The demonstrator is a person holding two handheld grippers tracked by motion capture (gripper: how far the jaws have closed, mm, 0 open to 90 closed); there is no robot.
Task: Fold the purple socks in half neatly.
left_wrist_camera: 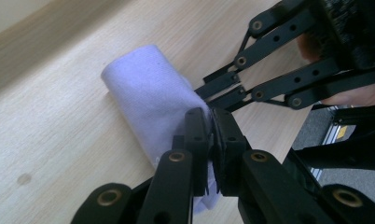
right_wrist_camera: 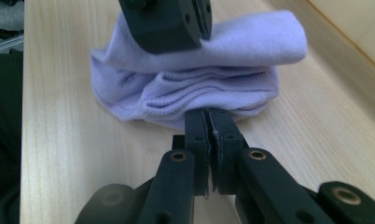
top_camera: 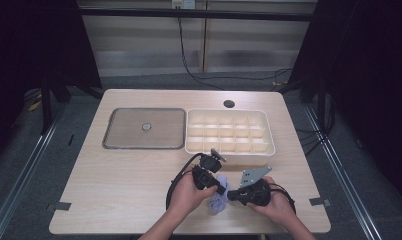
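Half hidden between the hands in the high view, the lilac sock [top_camera: 219, 200] lies folded on the surface [top_camera: 124, 175] just before the compartment box [top_camera: 230, 131], left claw [left_wrist_camera: 211, 133] and right claw [right_wrist_camera: 209, 122] each pinched shut on its cloth from opposite sides.

Lavender cloth [top_camera: 219, 201] near table [top_camera: 119, 185] front edge, between left gripper [top_camera: 222, 190] at its 10 o'clock and right gripper [top_camera: 232, 195] at 3. Compartment box [top_camera: 267, 131] at 12, grey tray [top_camera: 109, 131] at 10.
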